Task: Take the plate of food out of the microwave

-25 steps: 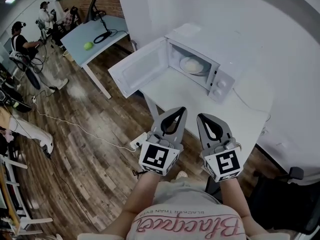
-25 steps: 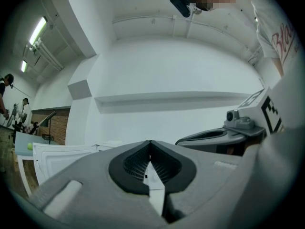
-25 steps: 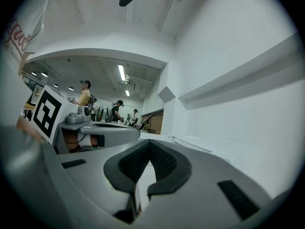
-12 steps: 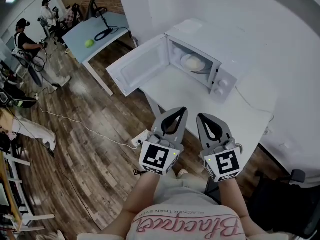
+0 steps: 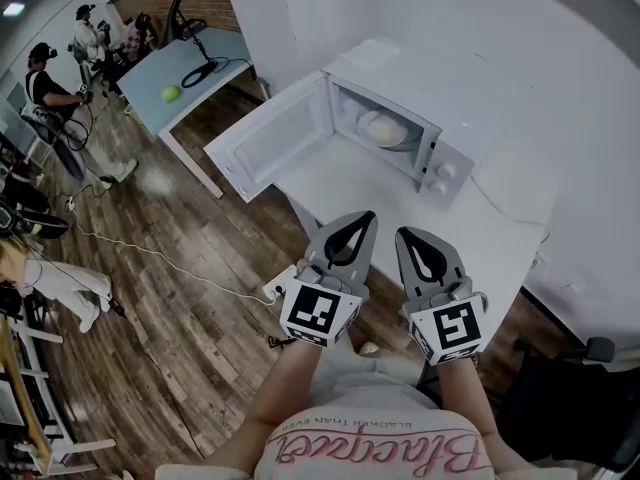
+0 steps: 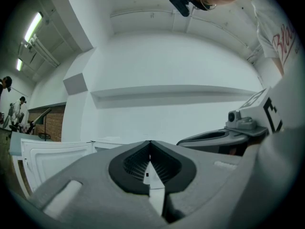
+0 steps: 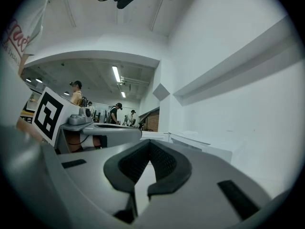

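The white microwave (image 5: 432,140) stands on a white table (image 5: 400,213) against the wall, its door (image 5: 268,148) swung wide open to the left. Inside it sits a plate of pale food (image 5: 385,130). Both grippers hover side by side near the table's front edge, well short of the microwave. My left gripper (image 5: 357,218) is shut with nothing in it, its closed jaws (image 6: 150,143) pointing at the wall. My right gripper (image 5: 408,236) is shut and empty too, its jaw tips meeting in the right gripper view (image 7: 150,143). The door edge (image 6: 45,156) shows at the lower left of the left gripper view.
A pale blue table (image 5: 190,68) with a green ball (image 5: 171,93) and a black lamp stands at the back left. Two people (image 5: 45,73) are near it. A power strip (image 5: 276,286) and cables lie on the wood floor. A dark chair (image 5: 570,398) sits at the right.
Both grippers have drifted a little forward and down together, jaws still shut. The microwave, door and plate have not moved.
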`<state>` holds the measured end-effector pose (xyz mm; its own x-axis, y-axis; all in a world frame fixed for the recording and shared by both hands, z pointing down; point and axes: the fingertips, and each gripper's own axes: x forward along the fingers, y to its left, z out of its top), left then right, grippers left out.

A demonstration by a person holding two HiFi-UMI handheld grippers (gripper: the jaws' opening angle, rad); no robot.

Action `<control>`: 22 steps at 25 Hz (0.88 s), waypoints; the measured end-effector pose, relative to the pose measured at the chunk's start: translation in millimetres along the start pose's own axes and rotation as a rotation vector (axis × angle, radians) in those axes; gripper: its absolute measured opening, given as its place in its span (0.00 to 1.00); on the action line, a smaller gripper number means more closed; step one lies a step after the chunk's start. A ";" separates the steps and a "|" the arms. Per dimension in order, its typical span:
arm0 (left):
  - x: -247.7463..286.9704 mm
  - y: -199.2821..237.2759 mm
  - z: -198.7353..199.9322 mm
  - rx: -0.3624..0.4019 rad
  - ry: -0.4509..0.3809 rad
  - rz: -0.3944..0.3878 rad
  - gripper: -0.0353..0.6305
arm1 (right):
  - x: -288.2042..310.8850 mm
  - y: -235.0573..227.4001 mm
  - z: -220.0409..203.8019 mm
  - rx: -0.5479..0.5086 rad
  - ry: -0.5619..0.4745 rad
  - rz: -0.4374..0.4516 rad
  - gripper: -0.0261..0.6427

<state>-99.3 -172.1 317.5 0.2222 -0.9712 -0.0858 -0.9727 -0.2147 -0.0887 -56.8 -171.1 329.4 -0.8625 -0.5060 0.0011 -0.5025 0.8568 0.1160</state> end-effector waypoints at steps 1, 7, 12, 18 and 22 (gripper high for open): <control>4.2 1.9 -0.6 -0.001 -0.001 -0.008 0.06 | 2.5 -2.8 -0.9 0.002 0.001 -0.009 0.05; 26.3 17.3 -6.5 -0.010 -0.003 -0.050 0.06 | 23.9 -13.6 -4.1 -0.004 0.006 -0.041 0.05; 42.7 35.2 -10.0 -0.013 -0.007 -0.087 0.06 | 48.0 -20.2 -5.1 -0.006 0.008 -0.067 0.05; 58.9 57.9 -16.1 -0.021 0.002 -0.114 0.06 | 69.9 -29.9 -8.3 0.013 0.019 -0.107 0.05; 73.7 68.6 -20.4 -0.023 0.007 -0.150 0.06 | 86.4 -39.9 -12.4 0.015 0.031 -0.130 0.05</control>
<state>-151.0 -260.5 325.3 0.3648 -0.9287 -0.0665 -0.9298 -0.3598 -0.0774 -110.5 -250.3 337.1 -0.7878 -0.6157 0.0176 -0.6111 0.7849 0.1024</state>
